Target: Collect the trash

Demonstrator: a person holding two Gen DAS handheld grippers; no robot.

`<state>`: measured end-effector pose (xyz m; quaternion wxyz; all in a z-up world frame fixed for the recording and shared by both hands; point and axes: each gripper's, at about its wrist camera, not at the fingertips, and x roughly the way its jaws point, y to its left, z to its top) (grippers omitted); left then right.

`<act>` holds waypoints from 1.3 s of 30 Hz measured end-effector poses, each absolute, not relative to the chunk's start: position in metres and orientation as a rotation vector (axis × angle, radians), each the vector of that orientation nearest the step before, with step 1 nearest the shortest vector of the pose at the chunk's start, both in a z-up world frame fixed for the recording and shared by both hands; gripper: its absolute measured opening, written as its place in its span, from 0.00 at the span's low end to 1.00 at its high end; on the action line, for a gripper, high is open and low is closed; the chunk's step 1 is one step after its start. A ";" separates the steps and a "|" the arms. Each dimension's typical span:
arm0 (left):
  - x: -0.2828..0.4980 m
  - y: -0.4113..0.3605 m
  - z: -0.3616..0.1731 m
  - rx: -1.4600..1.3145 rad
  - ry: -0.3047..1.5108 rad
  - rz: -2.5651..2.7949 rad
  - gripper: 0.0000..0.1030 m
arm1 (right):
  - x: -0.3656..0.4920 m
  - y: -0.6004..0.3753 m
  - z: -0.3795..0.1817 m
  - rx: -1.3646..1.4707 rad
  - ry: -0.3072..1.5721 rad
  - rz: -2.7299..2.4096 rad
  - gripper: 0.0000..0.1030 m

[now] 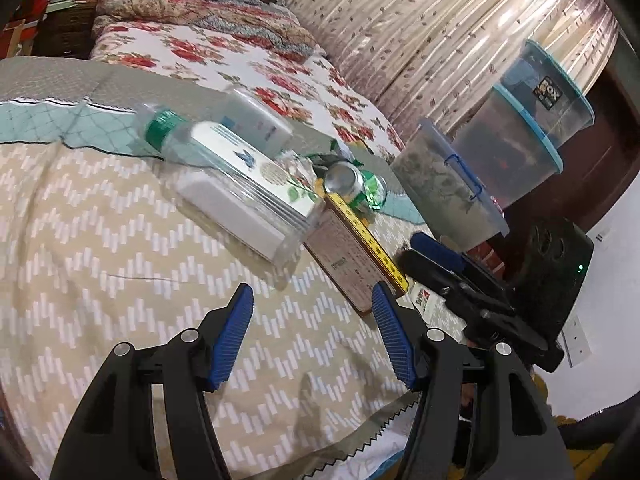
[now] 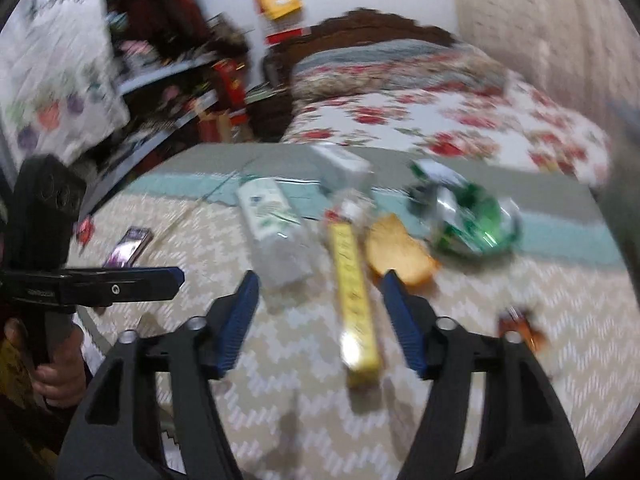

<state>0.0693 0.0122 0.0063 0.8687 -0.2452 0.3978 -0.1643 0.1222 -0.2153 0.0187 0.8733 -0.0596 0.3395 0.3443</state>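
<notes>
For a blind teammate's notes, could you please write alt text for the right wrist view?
The open right gripper hovers, empty, over a long yellow box on a chevron bedspread, amid scattered litter. The left gripper shows at left.

1. A bottle [image 1: 224,176] lies on its side on the bed [image 1: 100,240].
2. Right of it lies a long box [image 1: 368,240], with a can [image 1: 346,184] at its far end.
3. Stacked tubs [image 1: 500,152] stand right of the can, off the bed's edge.
4. A pillow [image 1: 192,8] lies at the bed's far end.
5. In the right wrist view, a wrapper [image 2: 128,248] lies left of the bottle [image 2: 276,236].
</notes>
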 end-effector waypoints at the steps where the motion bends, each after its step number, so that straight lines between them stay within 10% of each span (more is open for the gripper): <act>1: 0.066 0.017 0.008 -0.519 0.821 -0.335 0.57 | 0.123 -0.205 0.018 -0.169 0.701 0.725 0.73; 18: 0.020 0.097 -0.007 -0.667 0.775 -0.195 0.59 | 0.130 -0.105 0.005 -0.310 0.817 0.977 0.74; 39: 0.038 0.037 0.005 -0.578 0.818 -0.330 0.59 | 0.120 -0.280 -0.002 0.006 0.834 0.704 0.70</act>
